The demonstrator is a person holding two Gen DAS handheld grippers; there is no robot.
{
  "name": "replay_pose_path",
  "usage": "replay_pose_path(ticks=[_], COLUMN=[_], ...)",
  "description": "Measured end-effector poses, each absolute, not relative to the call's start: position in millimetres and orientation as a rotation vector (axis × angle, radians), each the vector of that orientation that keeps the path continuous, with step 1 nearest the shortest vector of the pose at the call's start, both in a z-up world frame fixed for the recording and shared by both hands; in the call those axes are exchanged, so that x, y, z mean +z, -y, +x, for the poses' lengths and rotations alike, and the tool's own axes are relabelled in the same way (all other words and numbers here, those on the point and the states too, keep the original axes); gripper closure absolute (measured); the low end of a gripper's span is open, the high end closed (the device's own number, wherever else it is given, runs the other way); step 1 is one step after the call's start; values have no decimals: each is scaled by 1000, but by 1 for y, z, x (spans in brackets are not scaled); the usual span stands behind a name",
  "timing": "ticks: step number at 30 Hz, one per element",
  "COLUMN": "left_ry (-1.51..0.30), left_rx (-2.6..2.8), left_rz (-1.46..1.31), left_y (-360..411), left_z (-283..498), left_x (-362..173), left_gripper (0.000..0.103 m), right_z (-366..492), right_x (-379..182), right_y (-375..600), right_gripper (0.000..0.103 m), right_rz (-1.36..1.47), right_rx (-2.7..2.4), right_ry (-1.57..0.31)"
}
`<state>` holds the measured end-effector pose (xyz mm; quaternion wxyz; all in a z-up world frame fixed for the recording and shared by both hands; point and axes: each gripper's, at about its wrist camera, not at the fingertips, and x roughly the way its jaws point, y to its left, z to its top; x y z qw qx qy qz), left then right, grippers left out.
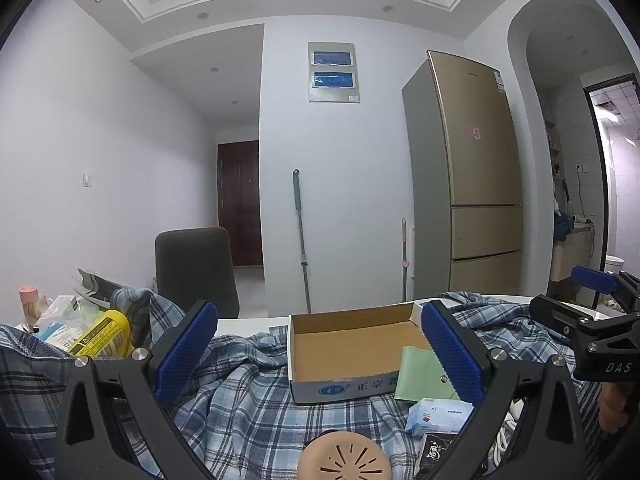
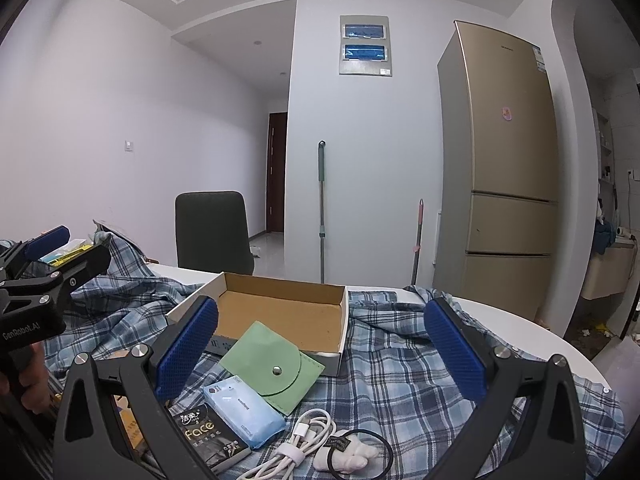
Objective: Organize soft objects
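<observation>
Nearest, both grippers, left [image 1: 318, 352] and right [image 2: 320, 350], hover spread wide, holding nothing. Under the right one lie a tissue pack [image 2: 243, 416], a cable [image 2: 302, 446] and a green pouch [image 2: 272, 364] leaning on the empty cardboard box [image 2: 280, 312]. Nothing looks sorted yet; next probably comes pinching the pouch and dropping it inside.

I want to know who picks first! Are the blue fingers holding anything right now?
No, nothing is held. The left gripper and right gripper are both wide open above the blue plaid cloth, with the open cardboard box between their fingers.
</observation>
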<state>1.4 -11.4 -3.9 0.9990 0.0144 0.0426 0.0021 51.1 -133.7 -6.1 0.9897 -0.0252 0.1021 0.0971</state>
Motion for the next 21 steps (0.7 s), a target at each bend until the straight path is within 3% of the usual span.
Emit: replay_pose_path(ticks=[13, 21], left_ry=[-91, -198], left_rx=[13, 30], left_rz=[34, 23], left_y=[11, 15], left_z=[1, 7], left_x=[-3, 16], left_gripper=[0, 0], right_z=[56, 63], right_x=[-7, 0], right_y=[134, 133], right_gripper=[0, 0], right_rz=[-48, -54], right_rx=[195, 192], right_ry=[-228, -299])
